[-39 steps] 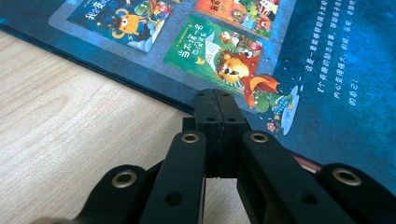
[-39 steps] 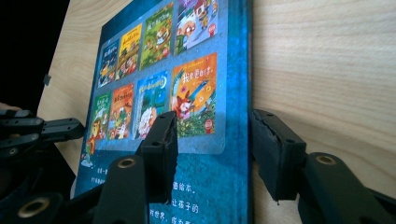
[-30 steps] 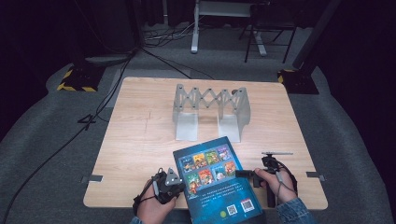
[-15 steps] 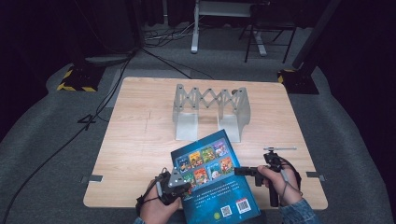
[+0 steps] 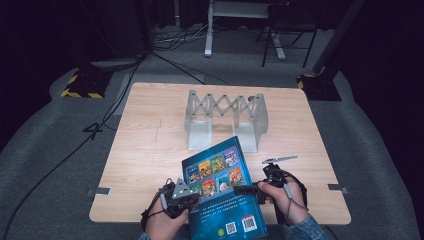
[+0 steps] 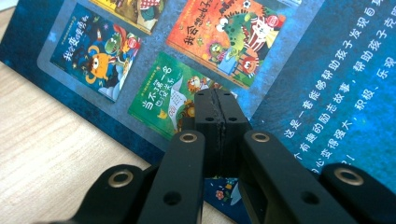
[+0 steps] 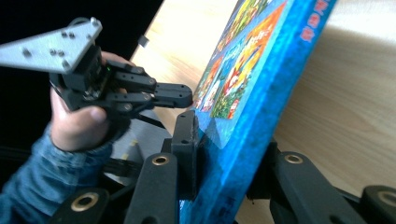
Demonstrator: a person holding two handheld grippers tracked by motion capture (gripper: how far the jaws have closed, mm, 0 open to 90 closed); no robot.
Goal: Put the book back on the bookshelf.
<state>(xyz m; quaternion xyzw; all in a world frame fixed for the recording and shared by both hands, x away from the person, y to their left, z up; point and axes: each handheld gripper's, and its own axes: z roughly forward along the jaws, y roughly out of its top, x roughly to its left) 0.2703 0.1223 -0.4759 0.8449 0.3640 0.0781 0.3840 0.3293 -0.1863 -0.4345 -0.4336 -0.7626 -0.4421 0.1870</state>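
1. A blue picture book point(image 5: 222, 195) is at the near edge of the wooden table point(image 5: 145, 150), between the person's two hands. It is tipped up, with its far end raised off the table.
2. The back cover of the book faces up. It shows six small bright pictures and white writing on dark blue.
3. The right gripper point(image 7: 224, 154) is grasping the book. In the right gripper view, one black finger presses on the picture side and the other is behind the book, so the book edge sits between them.
4. In the high view, the right gripper point(image 5: 250, 190) meets the right side of the book, held by the right hand point(image 5: 282, 192).
5. The left gripper point(image 6: 216, 112) has its fingers clenched together with no gap. Its tips are over the book cover, on a green picture. I cannot tell if they touch it.
6. In the high view, the left gripper point(image 5: 192, 195) is at the left side of the book, held by the left hand point(image 5: 160, 222).
7. A grey metal rack point(image 5: 225, 117) that folds like a zigzag stands farther back on the table, apart from the book.
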